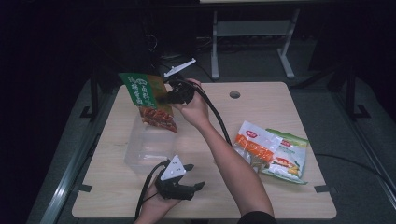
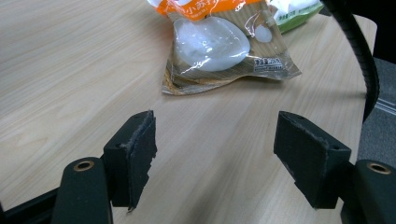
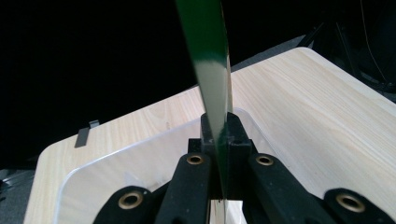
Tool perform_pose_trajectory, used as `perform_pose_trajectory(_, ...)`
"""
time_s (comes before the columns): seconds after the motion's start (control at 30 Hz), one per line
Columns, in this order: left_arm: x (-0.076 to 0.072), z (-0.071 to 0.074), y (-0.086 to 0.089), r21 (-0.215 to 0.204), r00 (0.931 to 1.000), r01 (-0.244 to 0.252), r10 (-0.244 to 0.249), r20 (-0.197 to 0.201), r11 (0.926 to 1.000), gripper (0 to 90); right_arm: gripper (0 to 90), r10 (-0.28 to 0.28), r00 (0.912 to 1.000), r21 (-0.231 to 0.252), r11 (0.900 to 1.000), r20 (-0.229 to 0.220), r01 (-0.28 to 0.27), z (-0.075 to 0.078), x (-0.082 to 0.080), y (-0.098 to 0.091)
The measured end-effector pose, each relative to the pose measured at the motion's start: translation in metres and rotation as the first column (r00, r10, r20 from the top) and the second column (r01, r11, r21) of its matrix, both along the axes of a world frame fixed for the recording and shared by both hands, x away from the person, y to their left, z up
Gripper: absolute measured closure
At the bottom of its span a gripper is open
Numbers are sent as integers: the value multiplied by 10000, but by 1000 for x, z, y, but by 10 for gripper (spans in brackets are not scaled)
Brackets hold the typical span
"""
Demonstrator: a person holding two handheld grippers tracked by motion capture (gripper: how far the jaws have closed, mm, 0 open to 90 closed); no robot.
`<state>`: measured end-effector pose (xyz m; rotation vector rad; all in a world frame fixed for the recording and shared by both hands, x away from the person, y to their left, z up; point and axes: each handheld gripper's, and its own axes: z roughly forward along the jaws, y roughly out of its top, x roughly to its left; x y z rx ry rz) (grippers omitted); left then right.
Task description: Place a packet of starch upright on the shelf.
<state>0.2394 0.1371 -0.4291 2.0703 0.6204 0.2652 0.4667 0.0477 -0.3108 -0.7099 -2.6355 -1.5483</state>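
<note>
The right gripper [image 1: 164, 99] has its fingers clamped on the green snack packet [image 1: 148, 100], hanging over the clear plastic container [image 1: 148, 147]. Next, probably, lower and release it inside. The left gripper [image 1: 195, 176] rests spread, empty, on the bench [image 1: 261, 102].

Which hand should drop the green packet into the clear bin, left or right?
Right. The right gripper is shut on the green snack packet, holding it above the clear plastic bin. The left gripper rests open near the table's front edge, holding nothing.
</note>
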Motion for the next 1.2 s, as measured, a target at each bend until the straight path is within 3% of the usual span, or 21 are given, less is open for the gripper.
perform_pose_trajectory(0.23, 0, 0, -1, 18, 10000, 29, -30, 45, 10000, 292, 900, -172, 9996, 360, 9992, -226, 180, -21, 4, -1)
perform_pose_trajectory(0.47, 0, 0, -2, 65, 10000, 71, -71, 35, 10000, 292, 900, -416, 9985, 610, 9972, -357, 437, -24, 5, -3)
perform_pose_trajectory(0.6, -1, 0, -2, 66, 10000, 74, -74, 50, 10000, 292, 900, -588, 9980, 120, 9982, -218, 590, -25, 2, 3)
perform_pose_trajectory(0.73, -1, 1, -2, 54, 9999, 79, -79, 67, 10000, 292, 900, -320, 9993, -240, 9992, -187, 315, -35, 1, 10)
perform_pose_trajectory(0.97, 0, 1, -1, -21, 10000, 38, -38, 63, 10000, 292, 897, 70, 9991, -104, 9999, -411, -75, -47, 5, 4)
perform_pose_trajectory(1.2, 1, 0, -1, 79, 10000, 42, -43, 53, 10000, 292, 892, 57, 9981, 123, 9999, -614, -50, -49, 6, -1)
